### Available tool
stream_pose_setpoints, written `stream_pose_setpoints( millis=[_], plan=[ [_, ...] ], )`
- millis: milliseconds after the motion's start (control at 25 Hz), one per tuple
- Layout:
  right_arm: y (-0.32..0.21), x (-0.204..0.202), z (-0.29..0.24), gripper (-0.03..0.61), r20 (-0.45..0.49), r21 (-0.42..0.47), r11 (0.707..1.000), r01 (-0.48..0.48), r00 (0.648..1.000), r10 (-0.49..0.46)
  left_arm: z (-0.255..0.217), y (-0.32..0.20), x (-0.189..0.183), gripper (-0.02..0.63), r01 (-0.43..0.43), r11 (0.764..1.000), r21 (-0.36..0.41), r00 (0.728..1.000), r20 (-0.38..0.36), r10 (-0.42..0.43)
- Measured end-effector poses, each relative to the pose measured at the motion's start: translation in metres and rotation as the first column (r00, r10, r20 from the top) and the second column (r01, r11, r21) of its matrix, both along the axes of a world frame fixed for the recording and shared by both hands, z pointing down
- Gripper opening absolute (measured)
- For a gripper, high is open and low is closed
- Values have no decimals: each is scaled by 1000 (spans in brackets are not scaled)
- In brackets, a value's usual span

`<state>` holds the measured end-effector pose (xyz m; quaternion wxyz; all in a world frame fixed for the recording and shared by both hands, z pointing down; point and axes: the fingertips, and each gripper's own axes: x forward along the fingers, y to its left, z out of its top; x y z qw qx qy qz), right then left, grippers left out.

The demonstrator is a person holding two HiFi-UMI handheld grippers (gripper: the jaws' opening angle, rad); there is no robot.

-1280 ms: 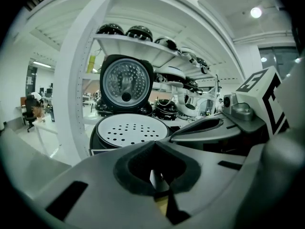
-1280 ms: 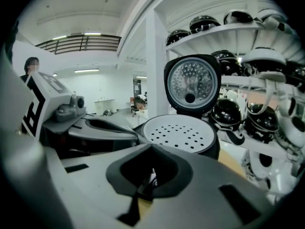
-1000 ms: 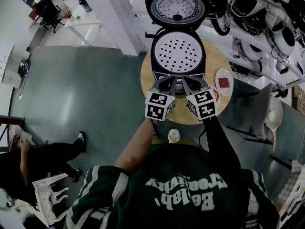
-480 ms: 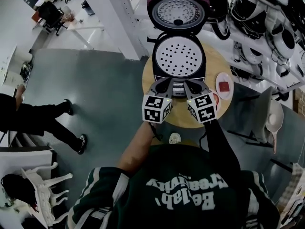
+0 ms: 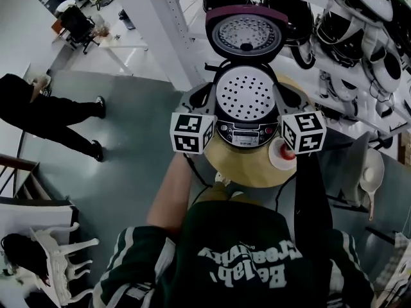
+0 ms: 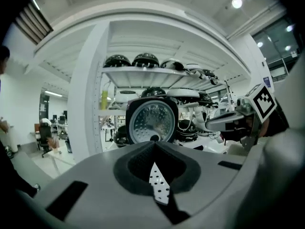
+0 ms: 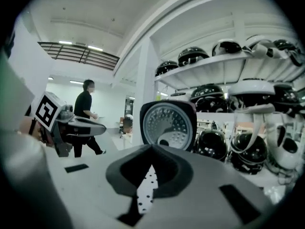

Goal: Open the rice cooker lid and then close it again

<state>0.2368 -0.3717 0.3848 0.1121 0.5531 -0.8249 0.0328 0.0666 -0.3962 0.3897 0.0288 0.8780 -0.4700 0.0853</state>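
Observation:
The rice cooker (image 5: 246, 111) stands on a round wooden table (image 5: 247, 169) with its lid (image 5: 245, 34) swung fully up and back. A white perforated plate (image 5: 245, 94) covers the pot's mouth. My left gripper (image 5: 196, 96) hangs beside the cooker's left flank and my right gripper (image 5: 288, 96) beside its right flank; neither touches it. Both are shut on nothing. The left gripper view looks over shut jaws (image 6: 153, 144) at the raised lid (image 6: 151, 120). The right gripper view shows the same over its jaws (image 7: 151, 149), with the lid (image 7: 167, 123) ahead.
A small white dish with something red (image 5: 282, 153) sits on the table by the right gripper. Shelves of other rice cookers (image 5: 359, 18) run along the right and behind. A white pillar (image 5: 167, 24) stands at the back left. A person (image 5: 45, 117) walks on the grey floor.
Both grippers have lifted from the cooker's front edge and spread apart to either side of it. The person on the floor has walked further up the left side.

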Motion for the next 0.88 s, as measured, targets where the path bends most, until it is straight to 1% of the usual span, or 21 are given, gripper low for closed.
stream_pose_setpoints(
  millis=[80, 200, 320, 400, 480, 560, 680, 800, 880],
  plan=[
    [-21, 7, -26, 5, 3, 29, 1000, 11, 1000, -11, -23, -20, 4, -2, -18, 999, 37, 1000, 9, 18],
    [-56, 13, -63, 4, 14, 49, 998, 35, 999, -36, -57, -54, 13, -2, -51, 995, 83, 998, 27, 49],
    [-92, 22, -95, 5, 0, 66, 997, 27, 1000, -27, -91, -89, 23, -2, -72, 990, 125, 997, 43, 67],
    [-115, 23, -111, 3, -43, 64, 996, 55, 998, -52, -113, -111, 29, -2, -92, 984, 155, 994, 65, 83],
    [-136, 21, -121, 3, -110, 59, 995, 79, 991, -72, -127, -131, 35, -2, -119, 977, 174, 990, 99, 103],
    [-157, 19, -128, 3, -164, 57, 995, 76, 984, -66, -137, -150, 41, -2, -145, 972, 184, 982, 143, 119],
    [-183, 19, -137, 3, -211, 50, 997, 55, 976, -43, -147, -174, 53, -2, -186, 964, 189, 967, 206, 146],
    [-203, 19, -133, 3, -253, -3, 1000, 30, 967, -30, -149, -192, 68, -2, -215, 961, 174, 958, 231, 172],
    [-212, 21, -125, 2, -277, -43, 999, 5, 961, -16, -140, -202, 70, -2, -209, 967, 148, 956, 238, 170]
  ],
)
